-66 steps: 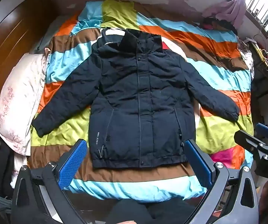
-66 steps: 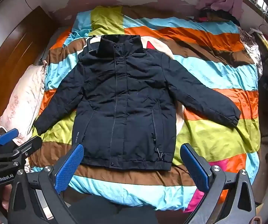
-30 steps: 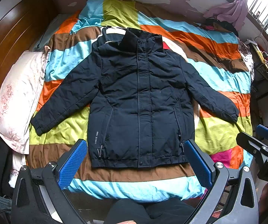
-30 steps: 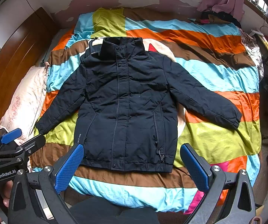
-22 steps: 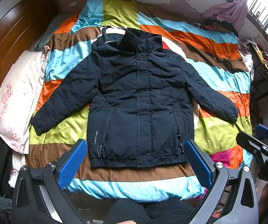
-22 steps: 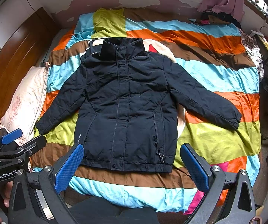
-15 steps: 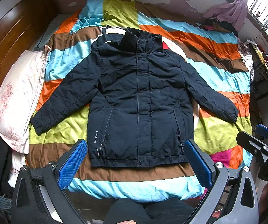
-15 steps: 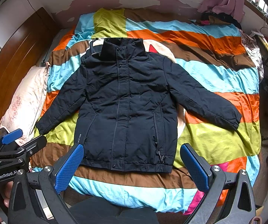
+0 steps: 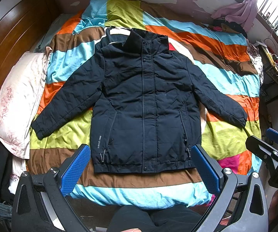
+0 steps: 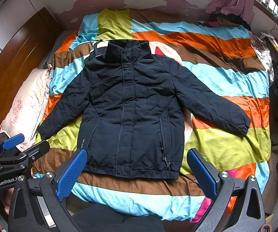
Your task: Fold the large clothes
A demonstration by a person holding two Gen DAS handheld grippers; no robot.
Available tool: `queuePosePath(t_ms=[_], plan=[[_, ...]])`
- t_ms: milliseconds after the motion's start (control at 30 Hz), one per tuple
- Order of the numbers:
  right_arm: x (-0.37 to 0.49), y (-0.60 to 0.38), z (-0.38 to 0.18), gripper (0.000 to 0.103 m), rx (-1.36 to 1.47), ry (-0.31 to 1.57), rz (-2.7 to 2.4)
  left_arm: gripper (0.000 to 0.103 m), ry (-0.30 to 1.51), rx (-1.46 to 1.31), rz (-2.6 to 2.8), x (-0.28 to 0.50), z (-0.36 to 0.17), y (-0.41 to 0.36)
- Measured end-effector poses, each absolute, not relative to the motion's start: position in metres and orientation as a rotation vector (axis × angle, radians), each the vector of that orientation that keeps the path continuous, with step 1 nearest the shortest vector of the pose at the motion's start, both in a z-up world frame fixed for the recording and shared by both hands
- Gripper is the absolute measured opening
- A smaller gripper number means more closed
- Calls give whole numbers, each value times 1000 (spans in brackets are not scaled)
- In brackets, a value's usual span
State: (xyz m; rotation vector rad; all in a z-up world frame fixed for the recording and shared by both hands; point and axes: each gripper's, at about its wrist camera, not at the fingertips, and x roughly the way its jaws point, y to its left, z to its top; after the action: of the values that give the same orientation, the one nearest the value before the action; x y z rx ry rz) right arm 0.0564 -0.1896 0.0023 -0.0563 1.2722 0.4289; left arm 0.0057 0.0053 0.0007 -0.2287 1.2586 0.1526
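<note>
A dark navy padded jacket point(image 9: 144, 104) point(image 10: 131, 108) lies flat and face up on the striped bedspread point(image 9: 139, 191), zipped, collar toward the wall, both sleeves spread out to the sides. My left gripper point(image 9: 140, 166) hovers open above the near edge of the bed, just short of the jacket's hem, with nothing between its blue pads point(image 9: 75, 170). In the right wrist view my right gripper point(image 10: 137, 170) is also open and empty, held above the hem. The left gripper shows at the left edge of that view point(image 10: 13, 150).
A pale floral pillow point(image 9: 17, 100) lies along the bed's left side by a wooden headboard point(image 9: 13, 44). Pink and dark clothes point(image 9: 235, 17) are heaped at the far right corner. Cluttered furniture point(image 9: 274, 67) stands right of the bed. A person's dark-clothed legs point(image 9: 154, 220) are below the grippers.
Both views have shifted only slightly; the jacket lies as before and both grippers stay open and empty.
</note>
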Motion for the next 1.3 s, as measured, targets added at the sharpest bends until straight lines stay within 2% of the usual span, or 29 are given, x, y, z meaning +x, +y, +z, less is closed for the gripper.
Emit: queuePosePath(t_ms=[600, 900, 1100, 1300], plan=[[55, -191, 1, 103, -55, 1273, 427, 102, 1261, -231, 152, 6, 1, 6], [68, -182, 8, 103, -37, 1293, 425, 102, 1275, -228, 152, -4, -18, -5], [74, -191, -17, 103, -1, 1303, 418, 102, 1298, -222, 144, 0, -43, -5], [86, -214, -88, 103, 54, 1303, 407, 102, 1317, -216, 84, 19, -105, -2]])
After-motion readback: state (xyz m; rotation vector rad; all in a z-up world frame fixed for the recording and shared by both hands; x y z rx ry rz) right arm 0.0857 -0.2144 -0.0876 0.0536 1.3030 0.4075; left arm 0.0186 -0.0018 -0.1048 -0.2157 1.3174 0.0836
